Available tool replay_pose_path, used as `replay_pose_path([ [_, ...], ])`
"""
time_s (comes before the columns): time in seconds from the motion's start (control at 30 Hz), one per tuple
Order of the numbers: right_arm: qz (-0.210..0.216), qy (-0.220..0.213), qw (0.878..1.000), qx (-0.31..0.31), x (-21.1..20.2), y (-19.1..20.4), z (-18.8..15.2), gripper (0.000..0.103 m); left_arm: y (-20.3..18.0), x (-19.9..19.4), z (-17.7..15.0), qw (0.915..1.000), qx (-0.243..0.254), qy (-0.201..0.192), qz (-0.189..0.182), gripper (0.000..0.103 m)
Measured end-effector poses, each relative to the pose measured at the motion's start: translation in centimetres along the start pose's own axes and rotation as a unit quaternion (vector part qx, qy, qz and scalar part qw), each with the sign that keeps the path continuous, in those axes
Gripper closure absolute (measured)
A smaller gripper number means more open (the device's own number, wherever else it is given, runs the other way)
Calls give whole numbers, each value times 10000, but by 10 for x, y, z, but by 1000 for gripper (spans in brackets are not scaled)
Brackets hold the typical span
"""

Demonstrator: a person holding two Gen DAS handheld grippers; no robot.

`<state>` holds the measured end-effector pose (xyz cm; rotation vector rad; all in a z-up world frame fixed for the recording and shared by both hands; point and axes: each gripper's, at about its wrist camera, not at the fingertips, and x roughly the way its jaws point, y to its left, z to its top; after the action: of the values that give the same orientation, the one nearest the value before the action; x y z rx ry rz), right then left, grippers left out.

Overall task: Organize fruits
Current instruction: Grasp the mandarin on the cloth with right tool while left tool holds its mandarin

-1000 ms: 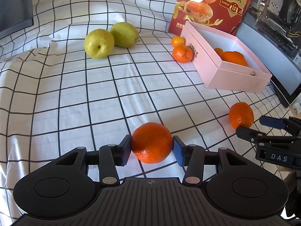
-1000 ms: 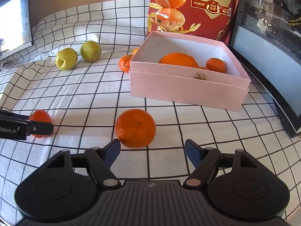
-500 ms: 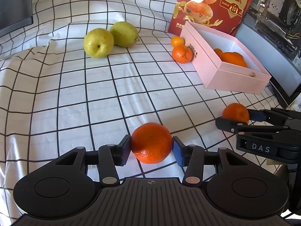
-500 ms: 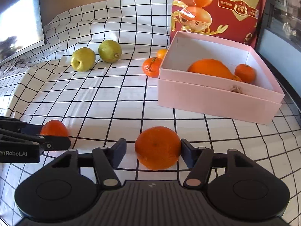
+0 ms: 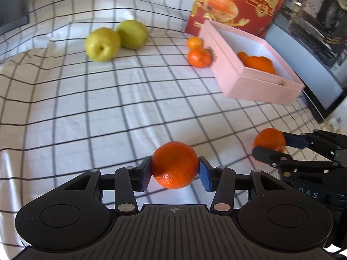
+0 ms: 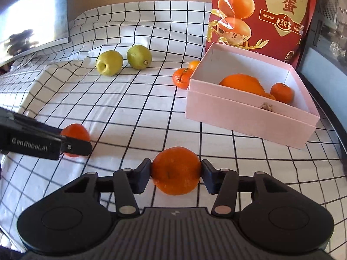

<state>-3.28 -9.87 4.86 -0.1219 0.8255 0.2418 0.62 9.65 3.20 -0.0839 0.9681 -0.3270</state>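
Note:
My left gripper [image 5: 174,169] is shut on an orange [image 5: 174,165], held just above the checked cloth. My right gripper [image 6: 176,171] is shut on another orange [image 6: 176,170], also low over the cloth. Each held orange shows in the other view: the right one in the left wrist view [image 5: 270,139], the left one in the right wrist view [image 6: 74,133]. An open pink box [image 6: 249,117] holds a large orange [image 6: 243,83] and a small one [image 6: 282,92]. Two small oranges [image 6: 182,77] lie beside the box's left wall. Two green pears [image 6: 109,62] lie further left.
A red snack bag [image 6: 260,10] stands behind the box. A dark screen edge [image 5: 321,99] runs along the right of the cloth. A grey panel [image 6: 32,10] leans at the back left. Open cloth [image 5: 108,108] lies between the grippers and the pears.
My right gripper moved onto its orange, closed on it and raised it slightly. My left gripper kept its orange and lifted a little off the cloth.

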Motion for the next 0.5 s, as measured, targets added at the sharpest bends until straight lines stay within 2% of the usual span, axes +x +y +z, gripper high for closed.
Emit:
replay_pose_path([
  [0.2, 54, 39, 9999, -75, -10, -1, -6, 53, -22, 4, -2, 9993, 209, 103, -300, 53],
  [0.5, -40, 137, 9999, 65, -4, -6, -9, 53, -32, 7, -8, 9984, 407, 178, -355, 53],
])
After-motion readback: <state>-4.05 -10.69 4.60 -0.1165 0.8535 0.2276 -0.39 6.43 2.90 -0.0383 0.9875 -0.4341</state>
